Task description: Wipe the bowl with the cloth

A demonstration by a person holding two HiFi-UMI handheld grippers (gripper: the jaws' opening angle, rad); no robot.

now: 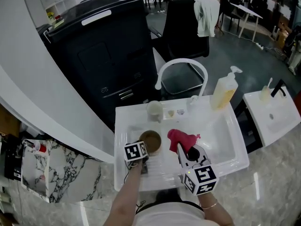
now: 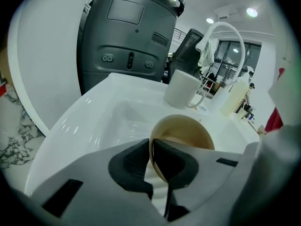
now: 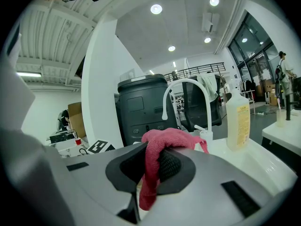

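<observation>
- Grips the brown bowl by its near rim with the left tool, jaws clamped on the thin wall, in the left half of the white sink.
- Pinches the red cloth in the closed right tool, just right of the bowl and apart from it.
- Keep the rim clamp firm; probably slippery.
- Press the cloth's loose bunch inside and sweep round.

Nothing legible here tbh. The soap bottle right of the faucet has a yellow label, but its print's too small to read.
</observation>
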